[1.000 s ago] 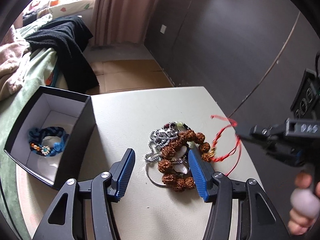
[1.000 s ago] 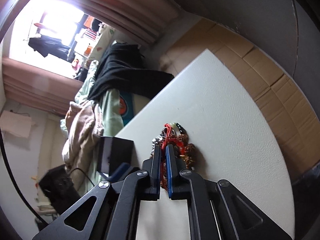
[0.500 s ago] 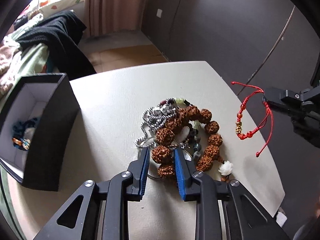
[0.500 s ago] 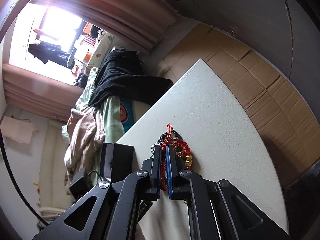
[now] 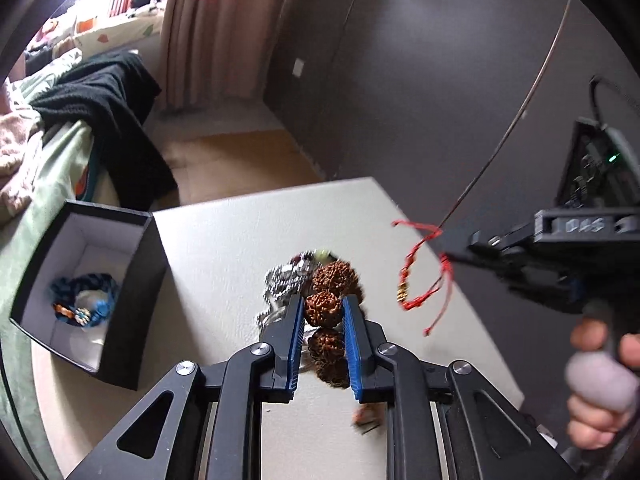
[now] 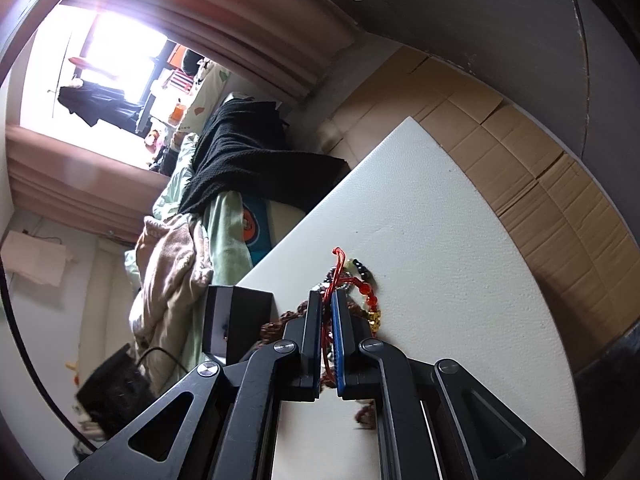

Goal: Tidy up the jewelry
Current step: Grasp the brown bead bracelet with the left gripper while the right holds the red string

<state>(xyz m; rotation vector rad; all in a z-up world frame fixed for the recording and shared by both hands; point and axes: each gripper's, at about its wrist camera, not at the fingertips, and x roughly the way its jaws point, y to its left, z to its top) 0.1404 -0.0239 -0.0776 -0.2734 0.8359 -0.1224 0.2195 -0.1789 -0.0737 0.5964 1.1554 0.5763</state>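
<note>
My left gripper [image 5: 322, 312] is closing its jaws on a strand of big brown knobbly beads [image 5: 325, 309]; one bead sits squarely between the blue pads [image 5: 295, 336] and touches both, with more beads of the same bracelet above and below it. Just beyond, on the white worktop [image 5: 224, 248], lies a tangle of silver chain [image 5: 286, 278] touching the beads, and a pale green bead peeks out at its far edge. My right gripper [image 6: 327, 300] has its jaws nearly together, pinching a thin red cord bracelet [image 5: 420, 280]; the cord runs between the pads and its loop stands up past the tips, while in the left view the bracelet hangs in the air to the right of the pile, clear of the worktop, with a small gold bead at its low end. My right hand [image 5: 600, 384] grips the handle at the right edge of that view. To the left of the pile, well apart from it, stands an open black box [image 5: 136, 292] with a white lining, and a blue braided bracelet [image 5: 84, 300] with small orange beads lies on its floor. Beyond the worktop a black garment [image 5: 104, 108] is draped over a bed with green sheets, and flattened cardboard covers the floor
</note>
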